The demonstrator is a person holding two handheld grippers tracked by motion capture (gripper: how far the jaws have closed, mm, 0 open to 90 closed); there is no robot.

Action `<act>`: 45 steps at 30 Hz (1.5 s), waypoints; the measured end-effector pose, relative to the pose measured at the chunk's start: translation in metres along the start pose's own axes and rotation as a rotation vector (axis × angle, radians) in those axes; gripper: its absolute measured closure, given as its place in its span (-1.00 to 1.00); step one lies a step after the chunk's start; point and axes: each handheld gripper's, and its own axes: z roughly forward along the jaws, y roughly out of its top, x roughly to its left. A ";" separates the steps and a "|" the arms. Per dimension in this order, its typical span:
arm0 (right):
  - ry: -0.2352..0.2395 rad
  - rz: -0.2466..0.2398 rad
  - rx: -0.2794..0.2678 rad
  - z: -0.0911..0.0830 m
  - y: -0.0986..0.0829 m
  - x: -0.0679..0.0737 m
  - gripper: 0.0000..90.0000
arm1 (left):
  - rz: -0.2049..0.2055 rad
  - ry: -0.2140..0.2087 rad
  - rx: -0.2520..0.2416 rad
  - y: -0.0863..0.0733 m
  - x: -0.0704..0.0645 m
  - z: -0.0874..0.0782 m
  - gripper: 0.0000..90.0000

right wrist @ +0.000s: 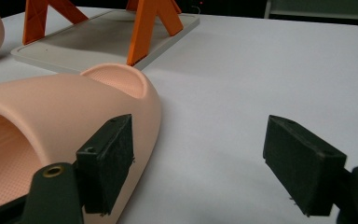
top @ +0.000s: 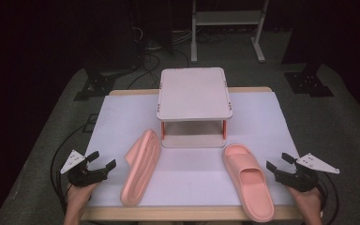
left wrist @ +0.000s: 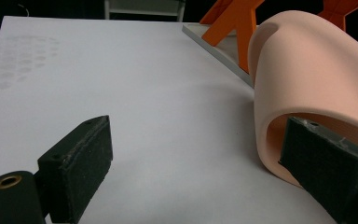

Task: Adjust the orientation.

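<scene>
Two pink slippers lie on the white table. The left slipper rests on its side; the right slipper sits upright, sole down. My left gripper is open just left of the tipped slipper; in the left gripper view that slipper's strap arches over the right-hand jaw. My right gripper is open just right of the upright slipper, whose strap lies against the left-hand jaw in the right gripper view. Nothing is held.
A small two-tier rack with a pale top, orange legs and a low base tray stands at the table's back middle. Cables and stand feet lie on the floor beyond. The table's front edge is near my hands.
</scene>
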 end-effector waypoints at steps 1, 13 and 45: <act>0.000 0.000 0.000 0.000 0.000 0.000 -0.47 | 0.000 0.000 0.000 0.000 0.000 0.000 -0.80; -0.002 -0.013 -0.015 -0.001 0.003 0.006 -0.47 | 0.004 -0.017 0.006 -0.002 0.000 0.003 -0.80; 0.007 -0.015 -0.042 -0.004 0.004 0.006 -0.50 | 0.075 -0.059 0.095 0.001 -0.025 0.029 -0.56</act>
